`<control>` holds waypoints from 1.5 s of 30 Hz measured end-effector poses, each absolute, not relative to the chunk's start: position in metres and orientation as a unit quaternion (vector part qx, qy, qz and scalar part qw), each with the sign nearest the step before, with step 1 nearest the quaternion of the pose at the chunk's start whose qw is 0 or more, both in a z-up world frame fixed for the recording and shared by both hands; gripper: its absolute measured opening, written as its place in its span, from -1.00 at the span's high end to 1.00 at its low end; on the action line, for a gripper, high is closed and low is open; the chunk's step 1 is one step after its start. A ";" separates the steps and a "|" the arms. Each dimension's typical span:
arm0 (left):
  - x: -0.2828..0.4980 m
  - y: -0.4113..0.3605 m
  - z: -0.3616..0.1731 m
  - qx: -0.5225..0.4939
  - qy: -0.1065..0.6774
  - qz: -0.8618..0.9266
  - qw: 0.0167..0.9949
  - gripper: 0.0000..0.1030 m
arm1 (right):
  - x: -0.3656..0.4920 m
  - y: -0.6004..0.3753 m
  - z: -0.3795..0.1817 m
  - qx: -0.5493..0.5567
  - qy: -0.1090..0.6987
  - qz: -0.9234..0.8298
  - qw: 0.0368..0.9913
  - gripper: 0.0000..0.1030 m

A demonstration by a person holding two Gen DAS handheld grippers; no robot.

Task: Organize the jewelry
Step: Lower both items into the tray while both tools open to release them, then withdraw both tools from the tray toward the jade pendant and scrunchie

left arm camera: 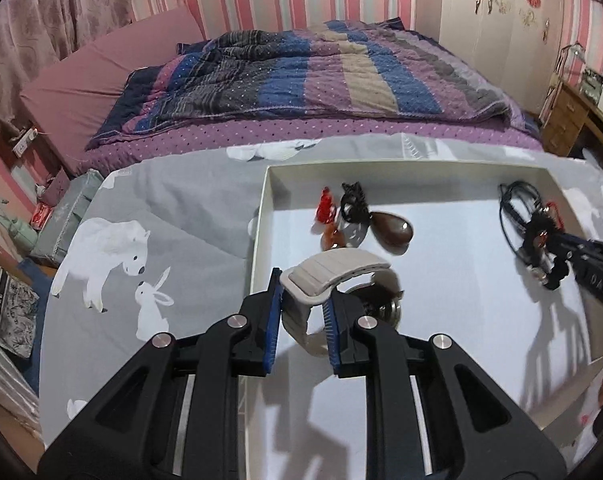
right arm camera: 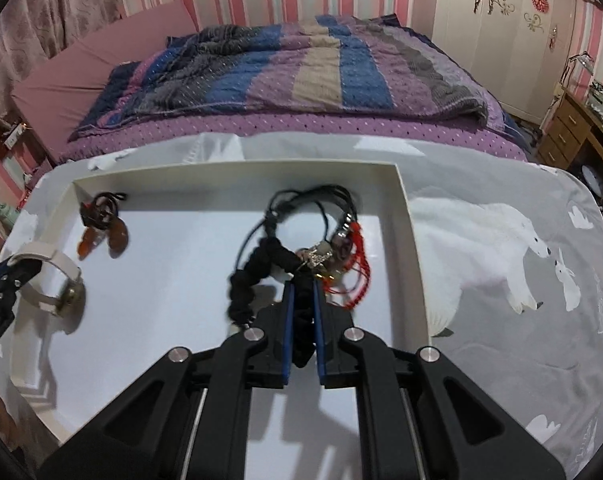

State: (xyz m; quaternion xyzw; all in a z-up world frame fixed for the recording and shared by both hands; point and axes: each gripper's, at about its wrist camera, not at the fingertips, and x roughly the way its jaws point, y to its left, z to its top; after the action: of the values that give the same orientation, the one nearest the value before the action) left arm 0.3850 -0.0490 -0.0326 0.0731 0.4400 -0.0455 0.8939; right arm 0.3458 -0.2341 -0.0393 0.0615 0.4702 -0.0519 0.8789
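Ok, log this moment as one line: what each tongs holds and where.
left tongs: shut on watch | right tongs: shut on black braided cord | both over white tray

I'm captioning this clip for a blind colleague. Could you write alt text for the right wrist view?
The right gripper jaws pinch a black braided cord tangled with red-string charms over a white tray. At left, the left gripper holds a beige watch.
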 end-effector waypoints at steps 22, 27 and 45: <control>0.369 -0.046 -0.025 0.075 0.437 -0.051 0.895 -0.79 | 0.320 -0.255 -0.003 0.073 0.441 -0.055 0.893 -0.59; 0.364 -0.046 -0.027 0.077 0.446 -0.056 0.890 -0.79 | 0.309 -0.269 0.005 0.078 0.431 -0.073 0.896 -0.68; 0.314 -0.030 -0.010 0.060 0.434 -0.063 0.896 -0.94 | 0.253 -0.296 0.008 0.080 0.425 -0.105 0.896 -0.70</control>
State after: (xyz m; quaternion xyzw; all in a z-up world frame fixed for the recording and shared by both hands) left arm 0.3142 -0.0302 -0.0103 0.0601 0.4345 -0.0631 0.8965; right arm 0.2527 -0.2963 0.0081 0.0805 0.4246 -0.1053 0.8956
